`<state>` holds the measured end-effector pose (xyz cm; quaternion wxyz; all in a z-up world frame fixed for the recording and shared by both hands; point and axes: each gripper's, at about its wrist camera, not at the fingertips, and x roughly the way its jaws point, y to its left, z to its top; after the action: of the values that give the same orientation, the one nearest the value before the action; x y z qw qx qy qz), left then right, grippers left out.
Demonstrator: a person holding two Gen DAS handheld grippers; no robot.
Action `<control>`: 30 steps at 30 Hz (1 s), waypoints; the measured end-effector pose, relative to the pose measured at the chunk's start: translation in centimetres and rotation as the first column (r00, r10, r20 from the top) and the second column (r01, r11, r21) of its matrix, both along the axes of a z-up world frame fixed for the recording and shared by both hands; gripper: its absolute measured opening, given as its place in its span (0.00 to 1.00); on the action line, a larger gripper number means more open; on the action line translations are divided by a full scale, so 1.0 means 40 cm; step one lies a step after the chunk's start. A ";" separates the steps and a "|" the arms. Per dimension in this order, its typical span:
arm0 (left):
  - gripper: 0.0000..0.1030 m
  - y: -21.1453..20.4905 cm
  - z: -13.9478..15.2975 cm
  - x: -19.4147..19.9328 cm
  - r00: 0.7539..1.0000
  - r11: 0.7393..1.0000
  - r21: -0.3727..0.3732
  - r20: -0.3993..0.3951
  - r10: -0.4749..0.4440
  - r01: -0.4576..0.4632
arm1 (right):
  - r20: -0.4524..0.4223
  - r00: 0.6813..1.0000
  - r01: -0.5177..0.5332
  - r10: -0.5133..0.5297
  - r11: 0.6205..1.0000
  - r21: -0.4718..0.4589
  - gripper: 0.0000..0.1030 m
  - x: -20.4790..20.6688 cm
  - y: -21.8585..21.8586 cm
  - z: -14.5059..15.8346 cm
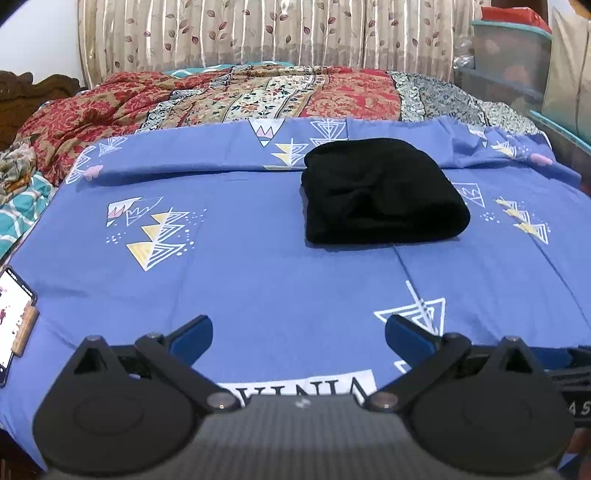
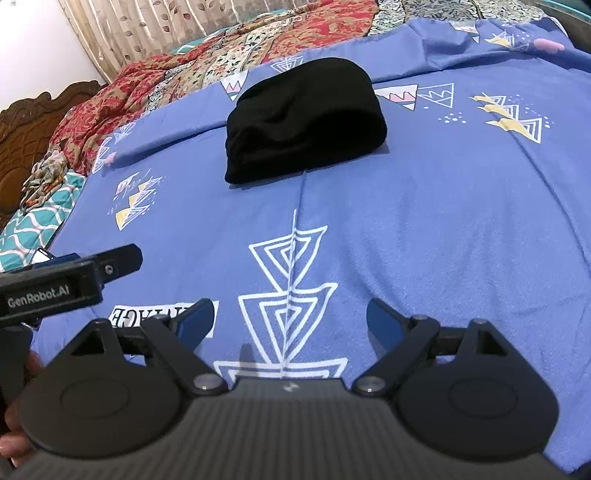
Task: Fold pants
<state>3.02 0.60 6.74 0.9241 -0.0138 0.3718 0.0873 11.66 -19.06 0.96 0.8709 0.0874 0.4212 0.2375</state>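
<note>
The black pants [image 1: 380, 194] lie folded into a compact bundle on the blue patterned bedsheet [image 1: 258, 258], right of the middle. They also show in the right wrist view [image 2: 303, 118], far ahead. My left gripper [image 1: 299, 338] is open and empty, held low over the sheet well short of the pants. My right gripper [image 2: 290, 321] is open and empty too, also near the bed's front edge. The left gripper's body [image 2: 66, 280] shows at the left of the right wrist view.
A red floral quilt [image 1: 229, 92] is bunched along the back of the bed below striped curtains [image 1: 258, 33]. A phone [image 1: 13, 317] lies at the bed's left edge. Plastic storage bins [image 1: 509, 55] stand at the back right. A carved wooden headboard [image 2: 37, 122] is at the left.
</note>
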 end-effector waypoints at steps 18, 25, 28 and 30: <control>1.00 0.015 -0.036 0.013 0.993 0.996 0.027 -0.086 0.086 -0.084 | -0.032 0.999 0.019 -0.019 1.000 0.011 0.89 0.004 -0.010 -0.008; 1.00 0.023 -0.053 0.019 0.985 0.993 0.041 -0.130 0.116 -0.112 | -0.044 0.999 0.028 -0.028 0.999 0.016 0.89 0.006 -0.016 -0.014; 1.00 0.027 -0.058 0.021 0.982 0.992 0.052 -0.143 0.124 -0.118 | -0.047 0.999 0.027 -0.026 1.000 0.016 0.89 0.006 -0.016 -0.016; 1.00 0.026 -0.060 0.020 0.980 0.990 0.063 -0.147 0.132 -0.123 | -0.049 0.998 0.026 -0.026 1.000 0.016 0.89 0.005 -0.018 -0.017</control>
<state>3.81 1.65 4.34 0.8860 -0.0062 0.4363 0.1570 11.87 -19.78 0.28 0.8627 0.1060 0.4390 0.2276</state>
